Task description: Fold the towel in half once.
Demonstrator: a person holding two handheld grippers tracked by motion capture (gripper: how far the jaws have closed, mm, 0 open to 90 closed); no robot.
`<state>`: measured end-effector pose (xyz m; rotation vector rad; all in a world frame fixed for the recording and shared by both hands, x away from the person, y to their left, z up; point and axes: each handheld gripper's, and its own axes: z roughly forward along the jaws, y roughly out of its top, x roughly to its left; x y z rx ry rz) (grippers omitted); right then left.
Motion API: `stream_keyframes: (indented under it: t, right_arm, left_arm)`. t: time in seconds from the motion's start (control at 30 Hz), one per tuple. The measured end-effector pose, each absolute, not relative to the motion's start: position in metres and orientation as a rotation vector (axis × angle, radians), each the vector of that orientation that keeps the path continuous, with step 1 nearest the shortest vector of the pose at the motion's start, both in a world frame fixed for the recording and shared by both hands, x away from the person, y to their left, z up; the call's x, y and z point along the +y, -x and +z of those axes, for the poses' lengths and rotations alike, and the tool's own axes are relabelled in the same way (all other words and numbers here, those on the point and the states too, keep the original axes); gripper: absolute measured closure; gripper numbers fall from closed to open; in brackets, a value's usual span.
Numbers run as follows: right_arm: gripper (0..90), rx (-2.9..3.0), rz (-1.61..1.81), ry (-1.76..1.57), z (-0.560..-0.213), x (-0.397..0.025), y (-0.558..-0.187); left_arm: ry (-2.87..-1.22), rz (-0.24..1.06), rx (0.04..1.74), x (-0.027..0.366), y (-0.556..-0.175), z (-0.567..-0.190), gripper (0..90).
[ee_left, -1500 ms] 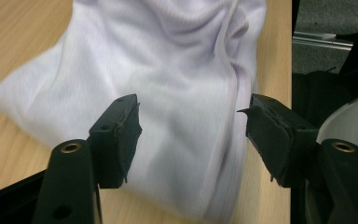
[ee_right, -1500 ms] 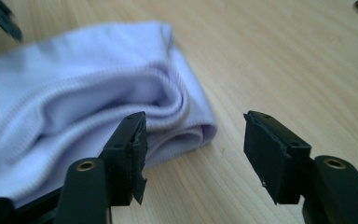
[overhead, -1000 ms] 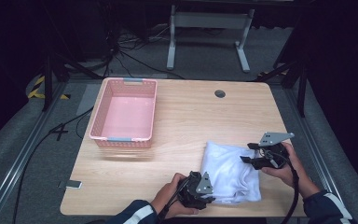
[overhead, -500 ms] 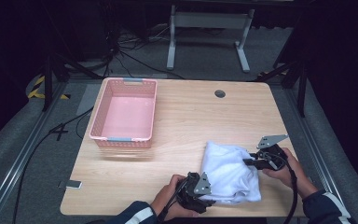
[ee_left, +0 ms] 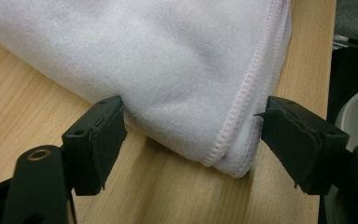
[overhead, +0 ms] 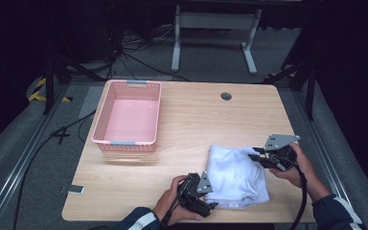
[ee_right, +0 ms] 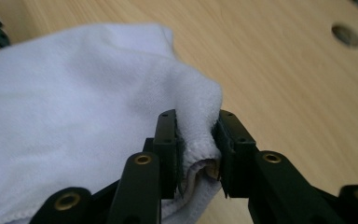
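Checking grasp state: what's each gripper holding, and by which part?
Right gripper is shut on the white towel, pinching a bunched fold at its edge. Left gripper holds nothing: jaws open, straddling the towel's hemmed corner.

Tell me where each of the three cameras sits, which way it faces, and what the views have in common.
High view: above the person's side, looking forward and down on the table; forearms, left gripper and right gripper show.
Left gripper view: rides the left gripper, facing the white towel; jaws apart around its folded corner.
Right gripper view: rides the right gripper, jaws clamped on a towel fold.
Shared: all three show the towel on the wooden table.
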<state>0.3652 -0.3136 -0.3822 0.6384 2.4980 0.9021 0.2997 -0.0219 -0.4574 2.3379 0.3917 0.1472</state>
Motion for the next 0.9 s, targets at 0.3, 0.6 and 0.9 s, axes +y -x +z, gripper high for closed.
stream_keyframes:
  t: [0.3, 0.6, 0.9]
  right_arm:
    - [58.9, 2.575, 0.844, -0.774, -0.409, -0.311, -0.405]
    - [36.2, 2.714, 0.826, -0.959, -0.422, -0.336, -0.413]
    - [47.3, 2.517, 1.01, -0.802, -0.387, -0.33, -0.387]
  left_arm:
    - [-2.37, 0.148, 0.403, -0.026, -0.3, -0.464, 24.8]
    - [-2.365, 0.142, 0.404, -0.024, -0.3, -0.464, 31.7]
    - [-2.355, 0.148, 0.342, -0.022, -0.3, -0.459, 39.8]
